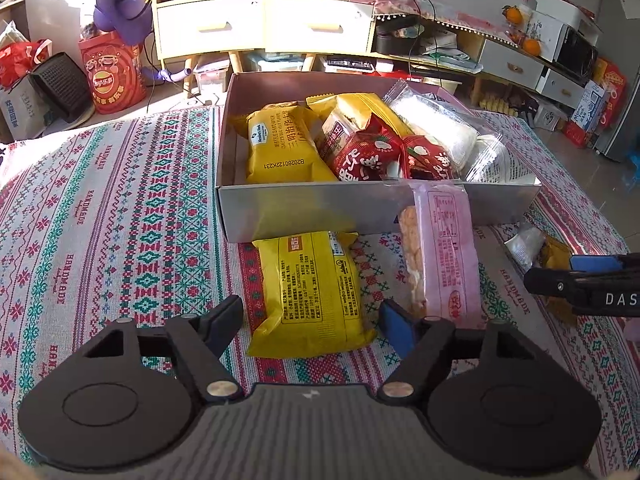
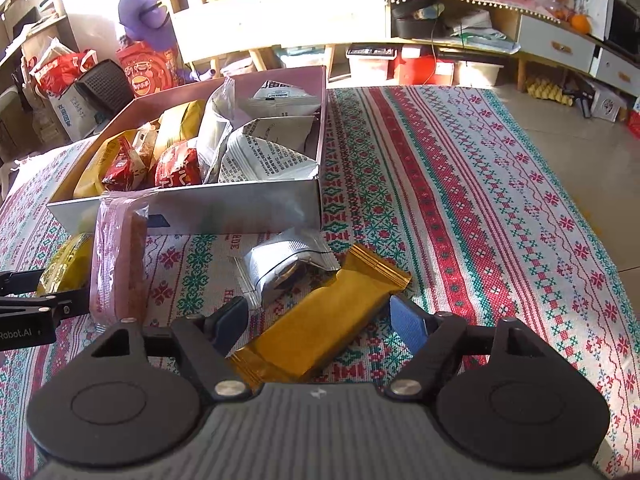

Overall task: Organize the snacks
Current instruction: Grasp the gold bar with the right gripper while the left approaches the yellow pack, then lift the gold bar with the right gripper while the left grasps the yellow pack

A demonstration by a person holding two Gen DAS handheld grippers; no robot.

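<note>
A shallow white box holds several snack packets, yellow, red and clear. In front of it lie a yellow packet and a pink wafer packet. My left gripper stands open astride the yellow packet, with gaps showing between pads and wrapper. In the right wrist view, a golden bar lies slantwise between the open fingers of my right gripper, with a silver packet just beyond it. The pads do not press on the bar. The same box stands behind.
A patterned tablecloth covers the table, with bare cloth to the right of the box. The left gripper shows at the left edge of the right wrist view. Cabinets, bags and floor clutter lie past the table's far edge.
</note>
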